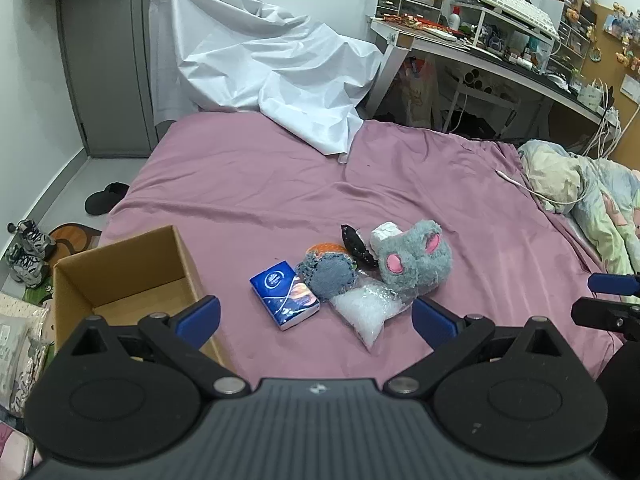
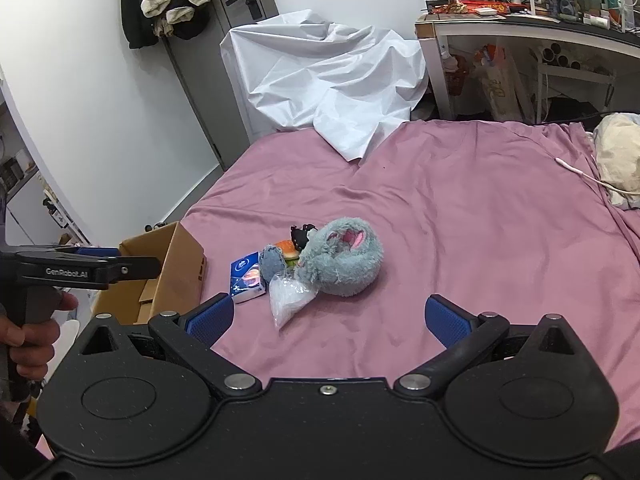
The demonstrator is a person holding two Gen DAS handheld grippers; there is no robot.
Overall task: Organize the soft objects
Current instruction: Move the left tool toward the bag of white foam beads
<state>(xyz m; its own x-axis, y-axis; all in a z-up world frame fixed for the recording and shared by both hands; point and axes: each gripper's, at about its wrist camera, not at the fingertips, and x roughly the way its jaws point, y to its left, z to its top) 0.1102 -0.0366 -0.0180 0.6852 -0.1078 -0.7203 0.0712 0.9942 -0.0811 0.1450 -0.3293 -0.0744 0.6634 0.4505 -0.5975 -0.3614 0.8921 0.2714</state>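
A small heap of soft things lies on the pink bed sheet: a grey plush with pink ears, a blue tissue pack, a grey-blue fuzzy pad over an orange burger toy, a clear bag of white beads and a black item. An open, empty cardboard box stands left of the heap. My left gripper is open just short of the heap. My right gripper is open, also short of it, empty.
A crumpled white sheet lies at the bed's far end. A cluttered desk stands at the back right. A pale quilt and a white cable lie on the bed's right. Shoes sit on the floor at left.
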